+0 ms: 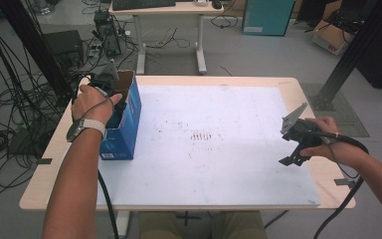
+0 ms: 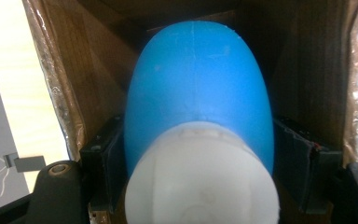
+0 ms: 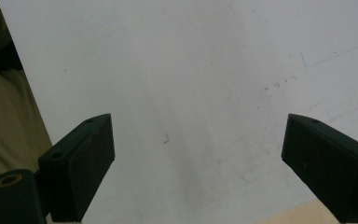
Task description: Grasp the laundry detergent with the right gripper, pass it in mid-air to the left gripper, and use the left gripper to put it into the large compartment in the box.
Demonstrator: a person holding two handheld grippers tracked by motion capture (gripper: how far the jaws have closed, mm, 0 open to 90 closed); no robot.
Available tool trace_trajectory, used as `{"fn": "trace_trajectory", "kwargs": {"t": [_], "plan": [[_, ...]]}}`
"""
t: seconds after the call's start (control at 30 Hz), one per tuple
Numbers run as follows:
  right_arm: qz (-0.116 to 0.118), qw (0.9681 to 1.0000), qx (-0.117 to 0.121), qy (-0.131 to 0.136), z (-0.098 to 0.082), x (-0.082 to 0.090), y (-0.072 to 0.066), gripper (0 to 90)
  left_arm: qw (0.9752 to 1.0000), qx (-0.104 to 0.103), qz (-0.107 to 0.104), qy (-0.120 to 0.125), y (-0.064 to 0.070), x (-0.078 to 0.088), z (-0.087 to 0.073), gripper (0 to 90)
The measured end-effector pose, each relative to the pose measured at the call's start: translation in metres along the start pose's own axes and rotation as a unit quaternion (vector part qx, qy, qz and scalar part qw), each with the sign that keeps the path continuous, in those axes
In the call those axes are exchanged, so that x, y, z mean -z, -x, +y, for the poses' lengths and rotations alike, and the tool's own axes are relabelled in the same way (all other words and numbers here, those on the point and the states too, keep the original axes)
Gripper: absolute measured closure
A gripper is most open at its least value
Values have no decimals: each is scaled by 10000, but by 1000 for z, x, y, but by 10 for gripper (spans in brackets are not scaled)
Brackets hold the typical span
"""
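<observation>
Left tongs (image 1: 110,92) sit down inside an open blue cardboard box (image 1: 125,130) at the left edge of the tabletop (image 1: 258,196), the left hand (image 1: 90,102) over them with a watch on the wrist. In the left gripper view, a blue bottle (image 2: 198,93) with a white cap (image 2: 200,179) lies between the two black jaws, cap end toward the camera, body pointing deeper into the box. Brown inner walls of the box rise on both sides of it. The jaws stand beside the bottle's flanks just above the cap; whether the pads press on it or stand a hair clear cannot be told, so the grip is uncertain.

Right tongs (image 1: 294,155) are held by the right hand (image 1: 335,147) near the right edge of the tabletop, well apart from the box. In the right gripper view the jaws stand wide open with nothing between them, white sheet (image 3: 191,70) beneath, lightly scuffed. A cable trails from the right hand off the near edge.

White sheet covers most of the tabletop; a patch of dark marks shows near its middle
</observation>
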State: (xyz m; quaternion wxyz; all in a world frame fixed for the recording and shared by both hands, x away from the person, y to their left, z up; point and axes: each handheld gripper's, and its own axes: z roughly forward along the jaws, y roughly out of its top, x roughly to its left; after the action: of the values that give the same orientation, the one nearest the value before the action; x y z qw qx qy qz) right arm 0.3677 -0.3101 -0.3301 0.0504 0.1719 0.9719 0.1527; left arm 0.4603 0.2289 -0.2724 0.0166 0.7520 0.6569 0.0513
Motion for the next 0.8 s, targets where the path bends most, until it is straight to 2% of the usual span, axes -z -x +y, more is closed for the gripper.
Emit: {"fn": "trace_trajectory", "kwargs": {"t": [0.2,0.27,0.33,0.37,0.4,0.47,0.57,0.67,0.8], "plan": [[1,10000,-9,14,0,1,0,94,9997,-20,-128,221,-3,6,-3,272],[9,10000,1,14,0,1,0,94,9996,-55,-121,265,-4,9,-4,245],[7,10000,-2,40,0,2,-1,94,9992,-64,-211,334,-6,13,-5,229],[7,10000,3,16,0,2,-1,94,9989,-53,-268,383,-7,15,-6,193],[18,10000,2,9,0,3,-1,94,9987,-95,-275,419,-7,18,-6,189],[1,10000,-15,4,-1,4,-1,94,9984,-132,-257,488,-8,25,-8,126],[-36,10000,-28,23,-2,7,0,94,9976,-130,-266,624,-9,37,-11,122],[-43,10000,-25,44,-1,10,0,91,9961,-194,-316,805,-11,51,-15,113],[-31,9999,-56,86,-1,13,1,91,9908,-334,-262,1285,-11,77,-21,138]]}}
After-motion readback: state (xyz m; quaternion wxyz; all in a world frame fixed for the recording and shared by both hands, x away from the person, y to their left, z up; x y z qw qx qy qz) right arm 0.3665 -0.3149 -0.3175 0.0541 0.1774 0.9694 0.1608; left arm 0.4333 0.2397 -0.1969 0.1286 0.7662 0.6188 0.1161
